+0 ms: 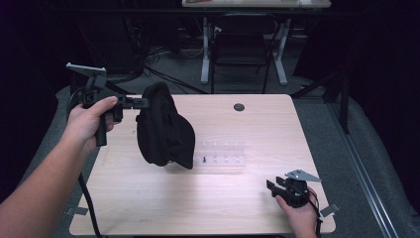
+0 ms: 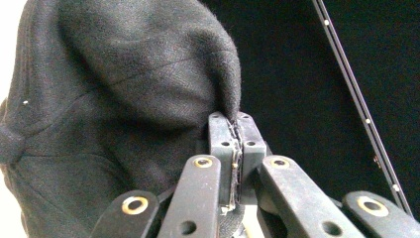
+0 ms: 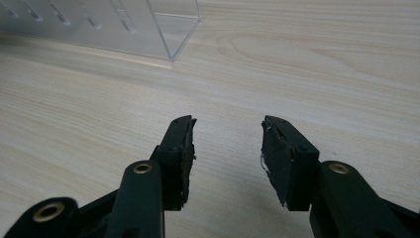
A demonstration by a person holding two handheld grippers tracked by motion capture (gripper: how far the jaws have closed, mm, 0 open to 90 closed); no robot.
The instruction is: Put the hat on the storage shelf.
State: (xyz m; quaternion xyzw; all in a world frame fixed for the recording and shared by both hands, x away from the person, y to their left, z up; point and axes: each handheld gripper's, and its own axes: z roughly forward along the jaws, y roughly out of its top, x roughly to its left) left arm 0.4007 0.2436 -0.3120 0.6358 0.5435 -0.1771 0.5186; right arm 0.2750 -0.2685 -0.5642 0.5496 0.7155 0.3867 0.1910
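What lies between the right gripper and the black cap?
High view: a clear plastic rack on the table sits between the right gripper and the black cap.

Cap (image 2: pixel 124 89): you are holding a black cloth cap, matt and slightly fuzzy, with stitched seams showing.
Left gripper (image 2: pixel 236 130): its jaws are looking like matt black plastic with brass-coloured rivets, pinching the cloth.
Right gripper (image 3: pixel 228 144): its gaping jaws are showing rough, worn black pads with frayed edges.
Table (image 3: pixel 322 59): pale wood grain is showing, smooth with a low sheen.
Rack (image 3: pixel 168 29): beyond your right gripper, clear glossy plastic is catching light.
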